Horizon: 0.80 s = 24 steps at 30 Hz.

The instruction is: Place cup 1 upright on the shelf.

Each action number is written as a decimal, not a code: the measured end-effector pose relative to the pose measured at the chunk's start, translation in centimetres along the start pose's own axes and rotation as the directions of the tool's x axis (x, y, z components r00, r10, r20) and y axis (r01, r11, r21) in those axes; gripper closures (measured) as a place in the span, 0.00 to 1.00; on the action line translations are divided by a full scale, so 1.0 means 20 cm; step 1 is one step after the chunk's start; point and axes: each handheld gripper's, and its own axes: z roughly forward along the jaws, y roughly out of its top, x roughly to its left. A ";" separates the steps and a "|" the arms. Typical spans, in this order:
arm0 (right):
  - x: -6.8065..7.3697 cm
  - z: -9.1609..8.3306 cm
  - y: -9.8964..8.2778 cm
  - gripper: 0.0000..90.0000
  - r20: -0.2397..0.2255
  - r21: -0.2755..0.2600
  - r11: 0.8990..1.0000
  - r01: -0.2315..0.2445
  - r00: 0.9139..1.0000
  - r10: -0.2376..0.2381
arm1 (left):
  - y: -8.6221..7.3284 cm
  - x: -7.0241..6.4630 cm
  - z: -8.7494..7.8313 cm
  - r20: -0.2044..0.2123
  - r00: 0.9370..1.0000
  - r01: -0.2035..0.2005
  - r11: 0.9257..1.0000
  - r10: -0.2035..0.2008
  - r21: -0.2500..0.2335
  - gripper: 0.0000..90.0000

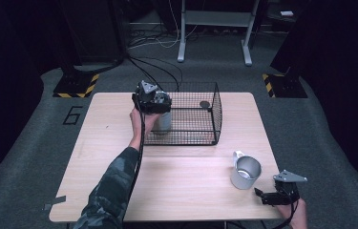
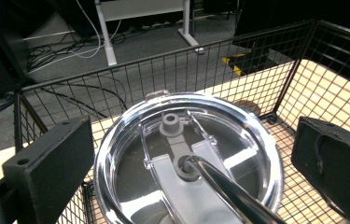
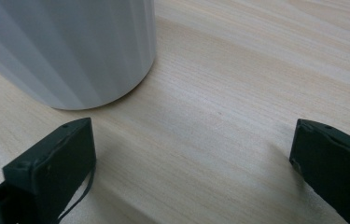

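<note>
- Two grippers are at work on a wooden table (image 1: 181,181), one in each of the person's hands.
- The left gripper (image 1: 152,101) is up at the near left corner of a black wire basket (image 1: 205,114). The basket sits at the far middle of the table.
- Under this gripper stands a shiny metal cup (image 1: 163,122), at the basket's near left corner. From above it looks to be inside the wire wall, but I cannot tell for sure.
- In the left gripper view, the cup's see-through lid (image 2: 189,154) is between the two black jaws. A metal straw (image 2: 233,196) pokes up through a hole in the lid.
- The jaws are wide apart there. One is on each side of the lid, with a gap on both sides. They hold nothing.
- The person's left hand (image 1: 141,119) is around the gripper, and a camo sleeve (image 1: 112,191) comes in from the bottom edge.
- The right gripper (image 1: 279,193) rests low at the near right corner of the table.
- Its jaws are wide apart too, with bare wood between them. It holds nothing.
- A metal mug (image 1: 245,171) with a handle stands just to the left of the right gripper. They do not touch.
- In the right gripper view, the mug's pale side (image 3: 70,46) is near the left jaw.
</note>
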 end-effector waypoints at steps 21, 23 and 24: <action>0.00 0.00 0.00 0.00 0.000 0.000 1.000 -0.001 1.000 0.001 | 0.06 -0.02 -0.33 0.059 0.995 -0.083 0.995 0.086 -0.056 0.00; 0.00 0.00 0.00 0.00 0.000 0.000 1.000 -0.001 1.000 0.001 | 0.05 -0.02 -0.37 0.066 0.993 -0.091 0.994 0.095 -0.058 0.00; 0.00 0.00 0.00 0.00 0.000 0.000 1.000 -0.002 1.000 0.002 | 0.04 -0.02 -0.39 0.075 0.992 -0.096 0.994 0.100 -0.056 0.00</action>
